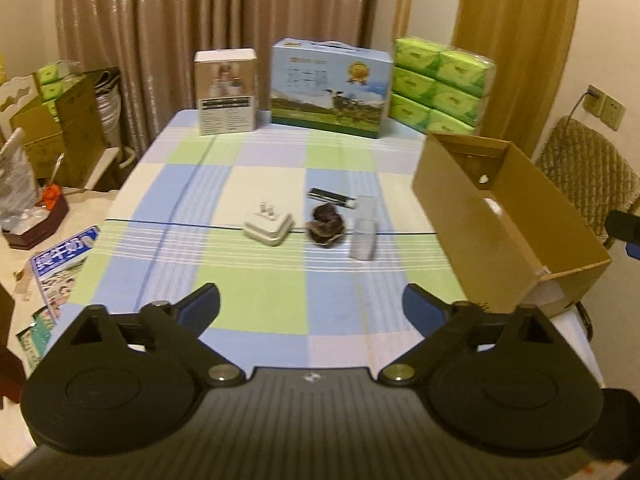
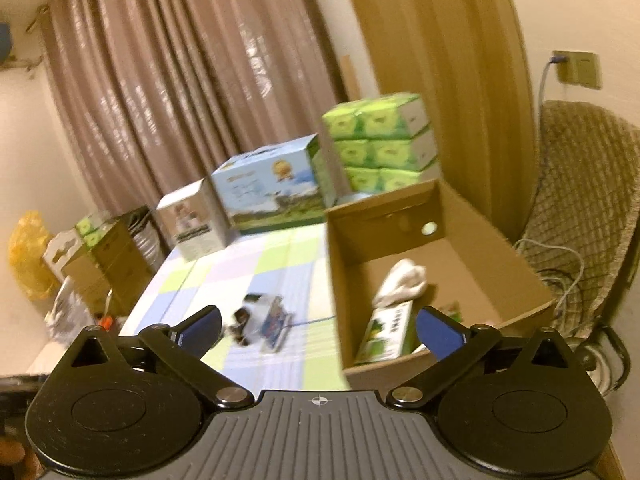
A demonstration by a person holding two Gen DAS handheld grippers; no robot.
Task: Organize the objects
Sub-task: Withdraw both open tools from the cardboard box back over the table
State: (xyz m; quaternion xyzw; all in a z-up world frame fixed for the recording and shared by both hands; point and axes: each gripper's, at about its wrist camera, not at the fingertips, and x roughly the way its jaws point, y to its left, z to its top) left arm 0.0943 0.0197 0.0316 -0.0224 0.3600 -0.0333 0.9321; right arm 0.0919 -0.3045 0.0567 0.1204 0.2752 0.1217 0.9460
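The left tongs [image 1: 311, 306] and right tongs [image 2: 318, 322] both gape wide with nothing between the pads. In the left wrist view, bare checked cloth on the surface [image 1: 256, 304] lies open from the tongs to a cluster of four small things at 12 o'clock: one white plug adapter [image 1: 267, 225] with prongs up, one dark brown crumpled lump [image 1: 326, 226], one clear plastic case [image 1: 364, 227] with its long axis running toward 12, and one black stick [image 1: 331, 197] lying crosswise behind. One open brown cardboard box [image 1: 476, 220] sits at 2 o'clock along the right edge, its long axis running front to back. In the right wrist view it holds one white cloth [image 2: 402, 280] and one green carton [image 2: 390, 330].
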